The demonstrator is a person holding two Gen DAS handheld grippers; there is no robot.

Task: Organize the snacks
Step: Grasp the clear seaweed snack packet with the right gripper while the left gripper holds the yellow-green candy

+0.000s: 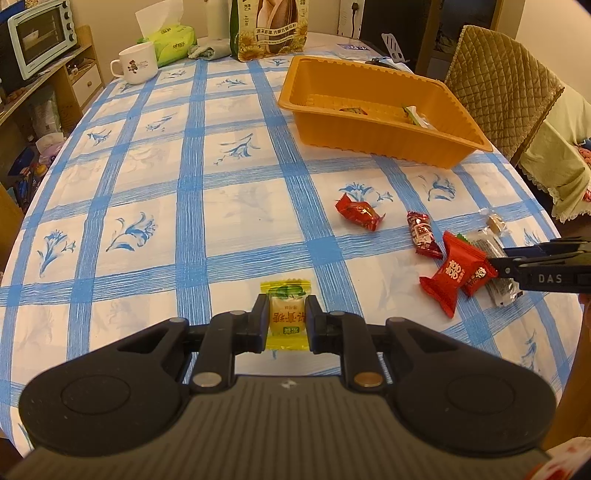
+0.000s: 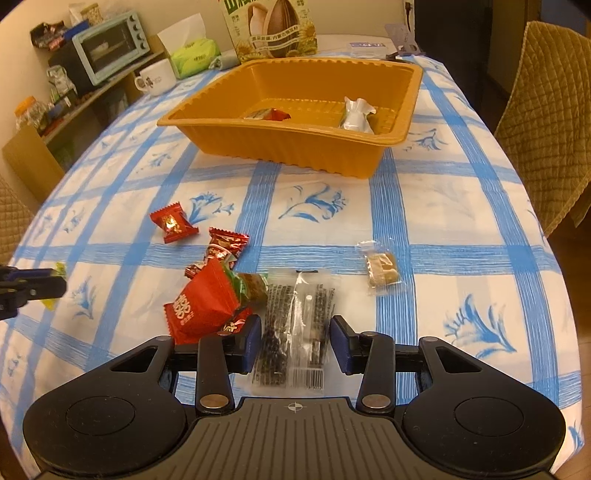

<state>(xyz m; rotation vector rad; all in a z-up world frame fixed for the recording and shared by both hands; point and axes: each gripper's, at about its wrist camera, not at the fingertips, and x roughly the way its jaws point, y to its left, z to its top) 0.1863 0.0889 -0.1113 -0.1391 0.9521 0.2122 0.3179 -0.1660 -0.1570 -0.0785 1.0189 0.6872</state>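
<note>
Left gripper (image 1: 287,321) clamped on small yellow-wrapped candy (image 1: 286,314), pads pressed on both sides, wrapper ends sticking out front and back, just above blue-and-white checked floral tablecloth (image 1: 155,192). Wide bare cloth ahead and to the left, running out to the curved left table edge.

Right gripper (image 2: 295,341) down over clear flat packet with dark printed contents (image 2: 291,332); packet between the blue pads, left pad at its edge, small gap on the right side, so jaws part-closed around it; firm pinch not settled from this view. Red square candy pack with gold characters (image 2: 201,306) touching the left finger, overlapping a green-and-brown wrapped snack (image 2: 251,290). Two more red candies (image 2: 173,221) and (image 2: 223,245) further left. Small clear packet with tan pieces (image 2: 380,267) apart on the right, open cloth around it.

Orange ribbed plastic tray (image 2: 295,158) well ahead, mid-table, holding a red-orange wrapped piece (image 2: 267,114) and a silvery-white wrapped piece (image 2: 356,114). Clear cloth lane between snack pile and tray's near rim. White mug (image 1: 135,66), green tissue pack (image 1: 173,44), sunflower-seed bag (image 1: 271,29) at far edge. Quilted chair back (image 1: 502,96) close to right table edge.
</note>
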